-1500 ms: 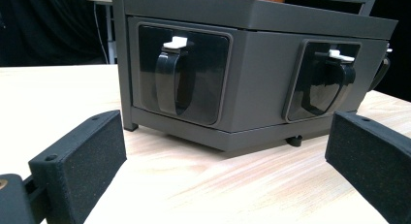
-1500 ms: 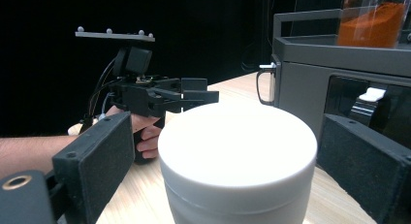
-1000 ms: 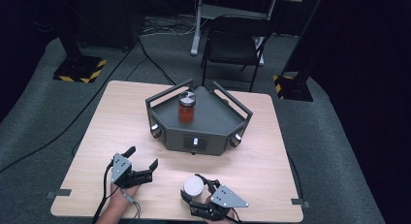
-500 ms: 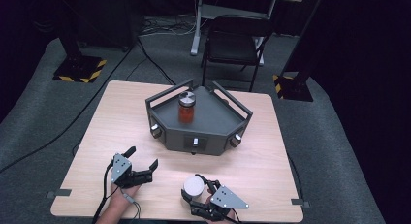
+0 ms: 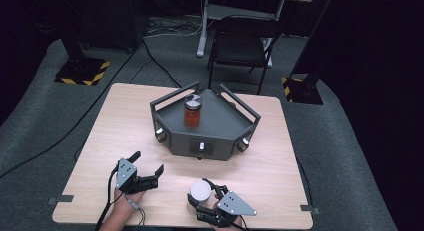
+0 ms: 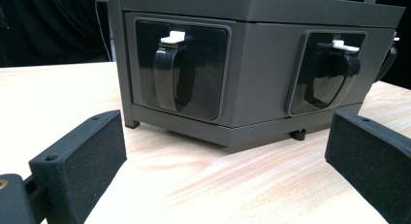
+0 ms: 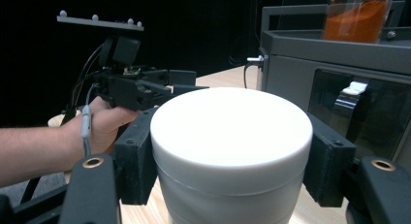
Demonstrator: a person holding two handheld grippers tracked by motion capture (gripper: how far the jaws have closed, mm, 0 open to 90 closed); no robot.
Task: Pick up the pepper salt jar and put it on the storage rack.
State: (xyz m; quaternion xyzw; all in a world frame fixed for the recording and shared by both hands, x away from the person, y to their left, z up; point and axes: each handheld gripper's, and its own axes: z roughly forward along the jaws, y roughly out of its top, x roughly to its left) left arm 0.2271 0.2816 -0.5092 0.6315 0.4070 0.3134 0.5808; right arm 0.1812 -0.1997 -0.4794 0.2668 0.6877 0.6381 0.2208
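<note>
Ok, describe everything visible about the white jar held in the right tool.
The white round plastic-looking jar has a smooth, flat-topped lid, closed, slightly wider than the body, with a seam beneath it. It stands upright near the near edge of the light wooden table, in front of the dark grey angular platform. The right tool clamps it, one black padded jaw on each side.

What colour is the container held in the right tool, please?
White: the container is plain, clearest in the right gripper view, between the right tool's pads.

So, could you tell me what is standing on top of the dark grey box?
A jar with orange contents and a metal lid stands upright on the dark grey box, inside its railed top. What the box holds inside is covered.
</note>
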